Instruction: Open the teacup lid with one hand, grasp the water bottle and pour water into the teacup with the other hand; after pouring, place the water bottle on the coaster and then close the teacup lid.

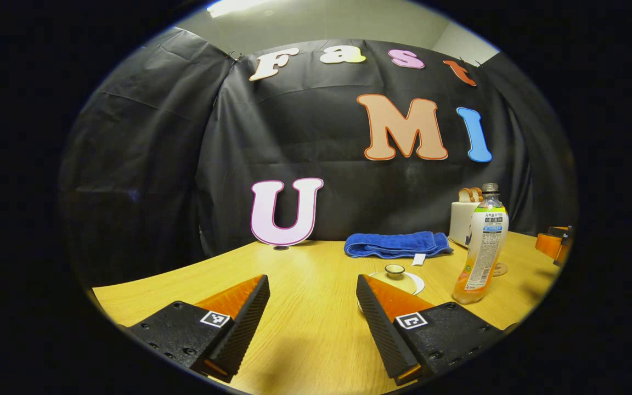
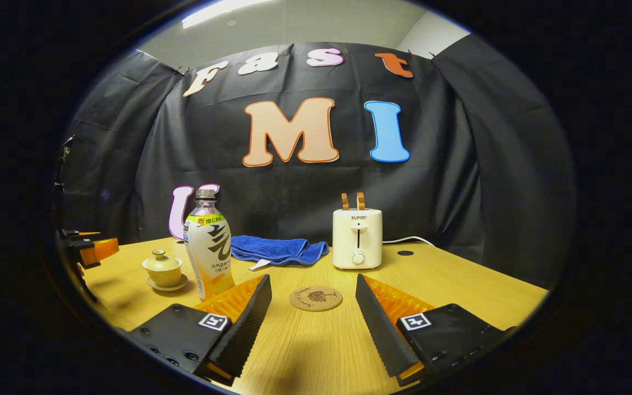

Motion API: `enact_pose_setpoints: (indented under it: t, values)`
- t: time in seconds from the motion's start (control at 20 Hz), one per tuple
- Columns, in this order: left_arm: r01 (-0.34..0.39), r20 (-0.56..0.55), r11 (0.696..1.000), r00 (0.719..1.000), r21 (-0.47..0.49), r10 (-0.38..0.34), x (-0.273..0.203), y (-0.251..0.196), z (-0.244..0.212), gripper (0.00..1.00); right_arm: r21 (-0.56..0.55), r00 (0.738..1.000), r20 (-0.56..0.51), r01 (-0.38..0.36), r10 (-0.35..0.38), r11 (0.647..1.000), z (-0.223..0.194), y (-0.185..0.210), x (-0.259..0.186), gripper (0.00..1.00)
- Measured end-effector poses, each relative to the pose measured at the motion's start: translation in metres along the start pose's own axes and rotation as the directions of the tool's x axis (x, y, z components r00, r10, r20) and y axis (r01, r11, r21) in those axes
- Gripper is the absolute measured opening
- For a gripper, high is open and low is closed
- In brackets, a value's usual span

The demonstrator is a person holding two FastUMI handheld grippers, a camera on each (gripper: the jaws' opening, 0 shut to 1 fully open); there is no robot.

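Both grippers are hovering low over the pale wood-grain table [image 2: 458, 296], jaws standing wide apart and holding nothing — left gripper [image 1: 312, 307], right gripper [image 2: 312, 307]. The small yellow-green glazed ceramic teacup [image 2: 163, 271] is sitting lidded on its saucer at the left of the right gripper view, its knobbed lid [image 1: 394, 269] showing just beyond the left gripper's right finger. The tall clear plastic water bottle [image 2: 208, 253], label-wrapped and part-filled with orange liquid, is standing upright just beside the cup; its neck appears uncapped, though that is hard to tell. The round cork coaster [image 2: 316, 298] is lying flat between the right gripper's fingers, farther off. Likely risks: the smooth lid knob slipping from ridged pads; the tall, thin-walled bottle tipping or buckling under a high, hard squeeze, spilling onto the cup's neighbours. Behind are lying a folded blue terry towel [image 2: 277, 249] and a cream toaster [image 2: 357, 239].
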State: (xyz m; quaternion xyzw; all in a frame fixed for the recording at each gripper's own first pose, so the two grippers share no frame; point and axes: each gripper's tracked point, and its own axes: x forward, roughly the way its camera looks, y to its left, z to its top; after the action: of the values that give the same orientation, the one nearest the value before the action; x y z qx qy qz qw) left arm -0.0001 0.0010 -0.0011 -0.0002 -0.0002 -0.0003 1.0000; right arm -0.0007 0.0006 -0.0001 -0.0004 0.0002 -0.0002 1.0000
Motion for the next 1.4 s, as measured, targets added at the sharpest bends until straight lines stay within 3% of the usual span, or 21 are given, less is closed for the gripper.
enact_pose_setpoints:
  t: [0.65,1.0,1.3,1.4]
  values:
    - [0.042,-0.001,0.999,0.999,-0.003,-0.042,-0.001,-0.005,0.002,0.93,0.000,1.000,-0.001,0.000,0.000,1.000,-0.001,0.000,0.000,0.95]
    - [0.161,-0.001,0.987,0.987,-0.006,-0.161,0.018,-0.040,0.002,0.93,0.000,1.000,-0.001,0.001,-0.001,1.000,-0.001,0.001,-0.001,0.97]
    - [0.305,-0.001,0.952,0.952,-0.005,-0.305,0.039,-0.081,0.002,0.90,-0.001,1.000,-0.001,0.001,-0.001,1.000,-0.001,0.001,-0.001,0.97]
    - [0.328,0.002,0.945,0.945,-0.005,-0.328,0.044,-0.089,0.001,0.93,-0.001,1.000,-0.001,0.001,-0.001,1.000,-0.001,0.001,-0.001,0.97]
